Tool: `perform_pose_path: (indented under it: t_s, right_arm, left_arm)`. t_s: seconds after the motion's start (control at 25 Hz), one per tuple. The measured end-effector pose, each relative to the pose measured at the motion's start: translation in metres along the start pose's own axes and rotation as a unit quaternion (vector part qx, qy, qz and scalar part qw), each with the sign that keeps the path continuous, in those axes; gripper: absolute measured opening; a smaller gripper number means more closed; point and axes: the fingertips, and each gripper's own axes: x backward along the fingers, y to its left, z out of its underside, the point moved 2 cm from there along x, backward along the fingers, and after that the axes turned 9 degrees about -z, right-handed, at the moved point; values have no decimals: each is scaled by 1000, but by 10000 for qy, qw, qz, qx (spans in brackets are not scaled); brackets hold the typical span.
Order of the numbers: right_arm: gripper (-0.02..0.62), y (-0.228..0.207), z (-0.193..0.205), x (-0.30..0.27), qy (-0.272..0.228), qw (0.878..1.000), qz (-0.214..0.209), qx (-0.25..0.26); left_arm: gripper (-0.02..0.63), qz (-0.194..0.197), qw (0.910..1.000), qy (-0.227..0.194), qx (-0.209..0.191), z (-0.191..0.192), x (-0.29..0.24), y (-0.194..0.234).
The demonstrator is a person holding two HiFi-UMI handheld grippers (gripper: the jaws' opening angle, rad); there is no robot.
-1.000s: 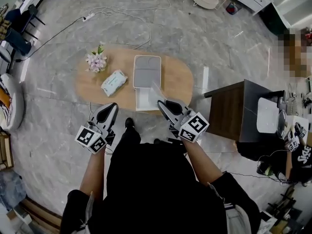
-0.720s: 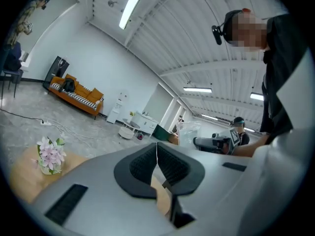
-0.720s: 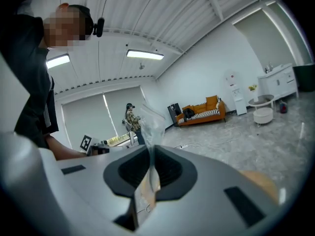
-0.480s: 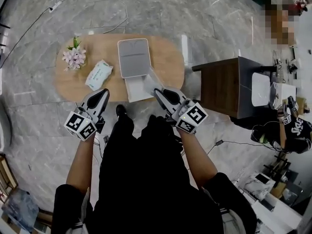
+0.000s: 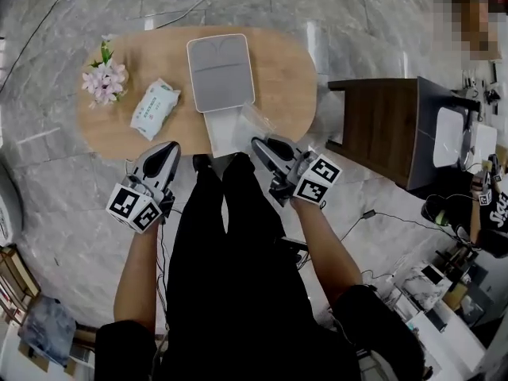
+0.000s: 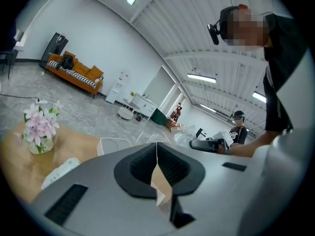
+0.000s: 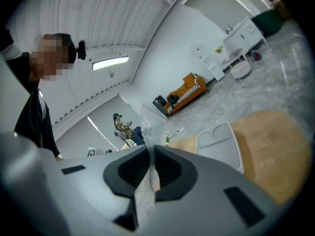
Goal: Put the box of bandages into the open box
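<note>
Our right claw (image 5: 262, 145) is pinched shut on a thin clear plastic sheet (image 5: 256, 122). The sheet sticks up from between its jaws. Our left claw (image 5: 167, 151) is closed too, and there is nothing in it. Both claws hang by the near edge of the wooden surface (image 5: 278, 86).

We think the box of bandages is the white and green pack (image 5: 155, 109). It lies flat on the surface, between the pink flowers (image 5: 101, 78) and the white open box (image 5: 221, 74), and it touches neither. The open box looks empty to us. So the job has not really started yet.

Here is what could go wrong:

- **Right claw is full.** It cannot pick up anything else while it holds the plastic. The plastic is also right by the near end of the open box. If it flops over the box or drops in, it could block the way.
- **Left claw is closed.** It sits nearer the pack, but if we reach in with it closed, it will only push the pack away. A push could slide the pack into the flowers and knock them over.
- **The pack is hard to grab.** It looks soft and low, so the jaws could slip over the top, or hold only a corner and let it fall.
</note>
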Motion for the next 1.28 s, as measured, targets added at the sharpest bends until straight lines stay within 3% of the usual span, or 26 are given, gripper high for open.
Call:
perform_pose_path:
  t_s: [0.28, 0.68, 0.92, 1.08, 1.28]
  right_arm:
    - [32, -84, 45, 3, -174, 9930, -92, -1160]
    - [32, -143, 107, -6, 558, 9862, -387, -1509]
    - [32, -168, 144, -19, 1302, 9794, -430, -1480]
    - [32, -175, 159, -26, 1835, 9767, -420, -1030]
    - [32, -182, 184, -38, 2793, 9572, -476, -584]
  left_arm:
    - [17, -17, 9993, 369, 105, 62, -47, 19]
    - [17, -85, 9976, 628, 280, 129, -88, 39]
    - [18, -132, 9965, 756, 340, 150, -95, 47]
    - [17, -133, 9960, 790, 402, 158, -96, 48]
    - [17, -124, 9958, 777, 476, 163, -99, 48]
